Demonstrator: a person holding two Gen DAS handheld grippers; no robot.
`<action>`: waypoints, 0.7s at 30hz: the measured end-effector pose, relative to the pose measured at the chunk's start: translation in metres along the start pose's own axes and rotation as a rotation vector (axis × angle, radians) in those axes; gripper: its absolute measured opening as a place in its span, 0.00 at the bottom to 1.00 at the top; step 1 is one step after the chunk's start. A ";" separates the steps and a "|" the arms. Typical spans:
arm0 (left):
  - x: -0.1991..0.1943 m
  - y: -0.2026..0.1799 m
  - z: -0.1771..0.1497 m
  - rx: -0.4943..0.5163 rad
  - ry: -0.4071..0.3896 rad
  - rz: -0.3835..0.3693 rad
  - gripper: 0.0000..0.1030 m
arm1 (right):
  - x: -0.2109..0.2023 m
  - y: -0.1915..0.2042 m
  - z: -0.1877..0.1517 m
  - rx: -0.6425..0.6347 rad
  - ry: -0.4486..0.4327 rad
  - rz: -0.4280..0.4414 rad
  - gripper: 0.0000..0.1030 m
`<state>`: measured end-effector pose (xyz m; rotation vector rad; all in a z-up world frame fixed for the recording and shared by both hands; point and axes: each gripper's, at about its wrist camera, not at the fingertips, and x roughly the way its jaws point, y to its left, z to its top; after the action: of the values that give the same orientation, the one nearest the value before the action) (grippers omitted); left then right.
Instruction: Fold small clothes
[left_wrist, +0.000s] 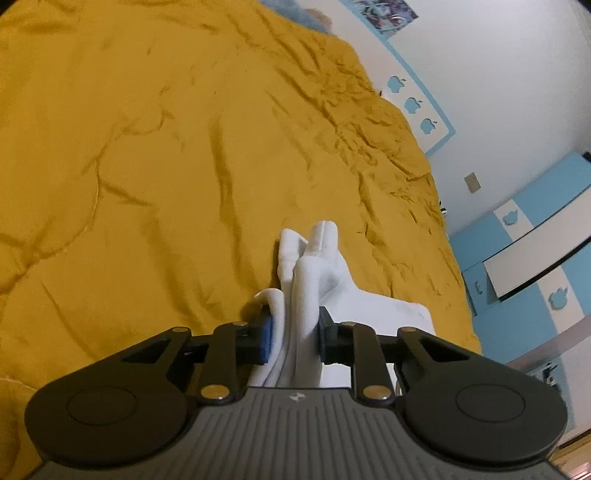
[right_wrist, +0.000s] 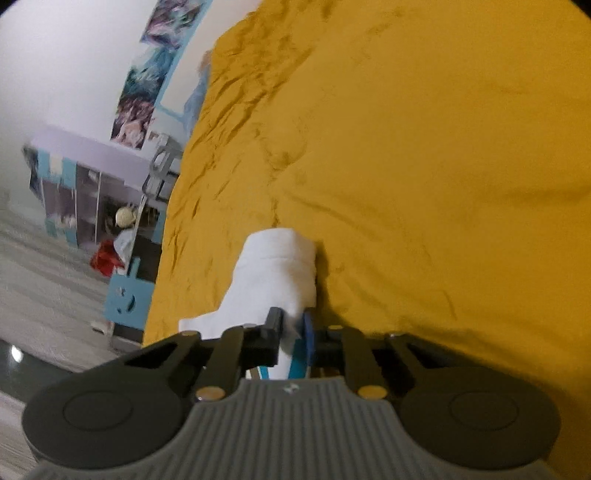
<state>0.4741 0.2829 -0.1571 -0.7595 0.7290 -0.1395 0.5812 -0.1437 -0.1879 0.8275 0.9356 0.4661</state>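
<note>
A small white garment (left_wrist: 314, 273), bunched and rolled, lies over the mustard-yellow bedspread (left_wrist: 147, 166). My left gripper (left_wrist: 295, 332) is shut on its near end, with the cloth squeezed between the blue-padded jaws. In the right wrist view the same white garment (right_wrist: 280, 273) shows as a folded bundle on the bedspread (right_wrist: 424, 166). My right gripper (right_wrist: 293, 332) is shut on its near edge. Both grippers hold the cloth just above the bed.
The wrinkled bedspread fills most of both views. The bed's right edge (left_wrist: 436, 192) borders a white wall with blue furniture (left_wrist: 535, 258). In the right wrist view the bed's left edge (right_wrist: 166, 240) drops to the floor (right_wrist: 44, 288), with shelves (right_wrist: 85, 195) and a red item (right_wrist: 105, 258) beyond.
</note>
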 end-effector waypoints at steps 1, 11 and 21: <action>-0.004 -0.005 0.000 0.011 -0.009 0.001 0.24 | -0.005 0.008 0.000 -0.024 -0.008 0.000 0.03; -0.101 -0.080 -0.021 0.151 -0.194 -0.068 0.23 | -0.103 0.099 -0.025 -0.250 -0.150 0.068 0.00; -0.217 -0.154 -0.072 0.229 -0.353 -0.195 0.23 | -0.262 0.164 -0.089 -0.390 -0.329 0.152 0.00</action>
<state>0.2863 0.2086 0.0298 -0.6127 0.2958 -0.2541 0.3663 -0.1827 0.0477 0.5955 0.4582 0.6008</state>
